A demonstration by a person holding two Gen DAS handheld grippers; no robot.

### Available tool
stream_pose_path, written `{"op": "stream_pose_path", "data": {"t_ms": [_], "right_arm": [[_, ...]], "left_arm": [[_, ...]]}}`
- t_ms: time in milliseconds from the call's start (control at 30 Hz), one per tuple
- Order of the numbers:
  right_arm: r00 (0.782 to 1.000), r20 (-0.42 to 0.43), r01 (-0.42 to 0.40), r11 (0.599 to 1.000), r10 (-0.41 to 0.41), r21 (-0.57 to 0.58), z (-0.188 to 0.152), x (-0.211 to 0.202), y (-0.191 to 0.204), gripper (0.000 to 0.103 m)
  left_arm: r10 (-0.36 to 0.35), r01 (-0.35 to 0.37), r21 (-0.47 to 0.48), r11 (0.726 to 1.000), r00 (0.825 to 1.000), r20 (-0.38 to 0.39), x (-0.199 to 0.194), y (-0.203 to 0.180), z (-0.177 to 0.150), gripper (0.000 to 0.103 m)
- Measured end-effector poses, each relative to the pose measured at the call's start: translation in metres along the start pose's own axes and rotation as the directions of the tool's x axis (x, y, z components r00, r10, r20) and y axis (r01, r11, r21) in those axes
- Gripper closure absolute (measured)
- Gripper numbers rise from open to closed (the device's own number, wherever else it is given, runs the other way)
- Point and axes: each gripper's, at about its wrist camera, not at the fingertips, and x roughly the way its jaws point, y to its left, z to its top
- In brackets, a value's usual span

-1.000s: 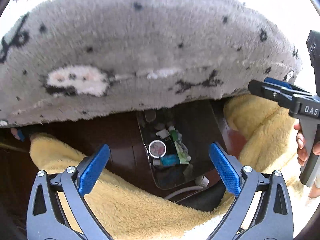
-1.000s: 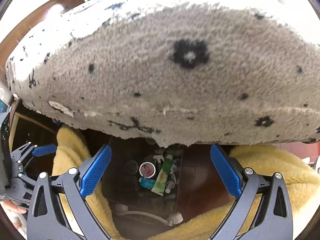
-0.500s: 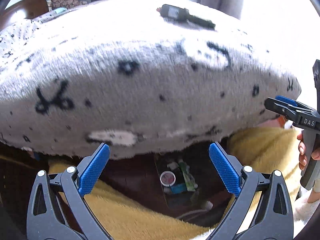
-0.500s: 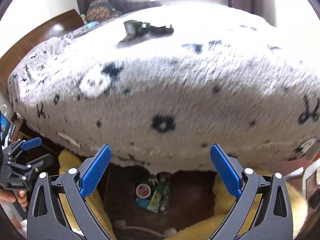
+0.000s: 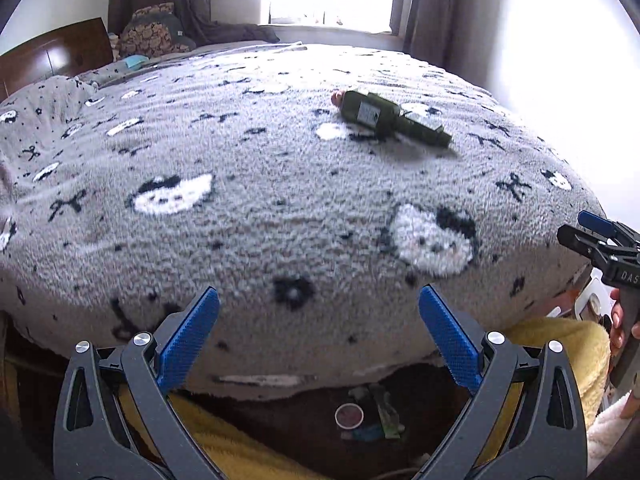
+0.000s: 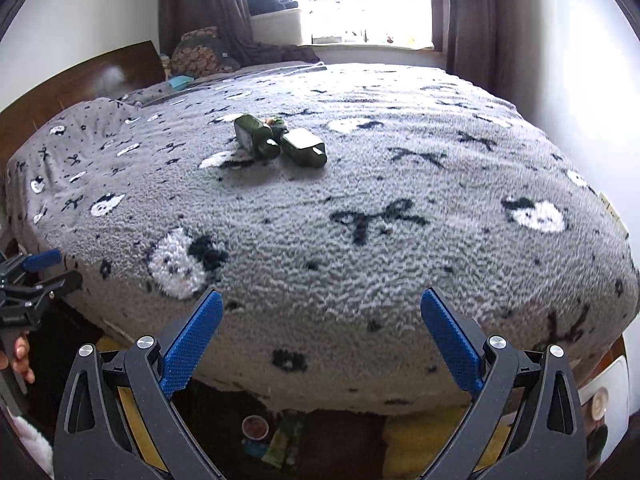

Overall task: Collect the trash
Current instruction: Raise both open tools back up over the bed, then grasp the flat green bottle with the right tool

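Observation:
Two dark green bottles lie on the grey patterned bedspread (image 5: 280, 184), far ahead of both grippers: one with a label (image 5: 370, 112) (image 6: 256, 136) and a second, squarer one (image 5: 424, 130) (image 6: 304, 148) beside it. A small orange-pink scrap (image 5: 337, 98) lies behind them. On the dark floor below the bed edge sits a bin with a small round cup (image 5: 349, 416) (image 6: 255, 427) and a green wrapper (image 6: 282, 440). My left gripper (image 5: 318, 340) is open and empty. My right gripper (image 6: 320, 340) is open and empty; it also shows at the left wrist view's right edge (image 5: 600, 236).
A yellow fleece blanket (image 5: 560, 344) lies on the floor at the foot of the bed. A dark wooden headboard (image 6: 80, 80) stands at the far left with pillows (image 6: 200, 52). A window and dark curtains (image 6: 464, 8) are behind the bed.
Both grippers have risen from the floor bin to above the bed's edge. The bed top and the bottles came into view; the bin dropped to the bottom of both views.

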Motion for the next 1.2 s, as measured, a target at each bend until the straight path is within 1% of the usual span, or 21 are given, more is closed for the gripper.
{"op": "stream_pose_path", "data": {"t_ms": [333, 533, 733, 800, 833, 900, 1000, 1100, 1200], "right_arm": [[1.000, 0.023, -0.013, 0.999, 0.014, -0.041, 0.033, 0.012, 0.008, 0.004], [1.000, -0.009, -0.020, 1.000, 0.019, -0.015, 0.055, 0.044, 0.005, 0.004], [1.000, -0.012, -0.013, 1.000, 0.013, -0.029, 0.082, 0.079, 0.010, 0.004], [1.000, -0.011, 0.010, 0.998, -0.011, -0.055, 0.091, 0.096, 0.014, 0.004], [0.999, -0.014, 0.037, 0.996, -0.038, -0.078, 0.096, 0.107, 0.017, 0.004], [0.998, -0.033, 0.054, 0.993, -0.058, -0.103, 0.103, 0.127, 0.021, 0.006], [0.997, -0.067, 0.040, 0.992, -0.048, -0.120, 0.112, 0.154, 0.025, 0.018], [0.992, -0.084, 0.075, 0.984, -0.089, -0.164, 0.122, 0.179, 0.033, 0.021], [0.988, -0.109, 0.085, 0.980, -0.105, -0.179, 0.134, 0.197, 0.037, 0.021]], "left_arm": [[0.017, -0.017, 0.022, 1.000, 1.000, 0.004, 0.023, 0.000, 0.037, 0.008], [0.039, -0.038, 0.021, 0.999, 0.999, -0.012, 0.048, 0.005, 0.054, 0.008], [0.046, -0.045, 0.018, 0.999, 0.998, -0.036, 0.074, 0.006, 0.070, 0.008], [0.048, -0.047, 0.020, 0.999, 0.998, -0.042, 0.081, 0.006, 0.075, 0.008], [0.048, -0.047, 0.020, 0.999, 0.998, -0.043, 0.083, 0.006, 0.076, 0.008], [0.046, -0.045, 0.021, 0.999, 0.998, -0.043, 0.086, 0.006, 0.080, 0.008], [0.048, -0.047, 0.021, 0.999, 0.998, -0.044, 0.091, 0.006, 0.086, 0.008], [0.048, -0.048, 0.016, 0.999, 0.998, -0.045, 0.095, 0.006, 0.093, 0.008], [0.053, -0.052, 0.017, 0.998, 0.997, -0.048, 0.098, 0.007, 0.097, 0.008]]}}
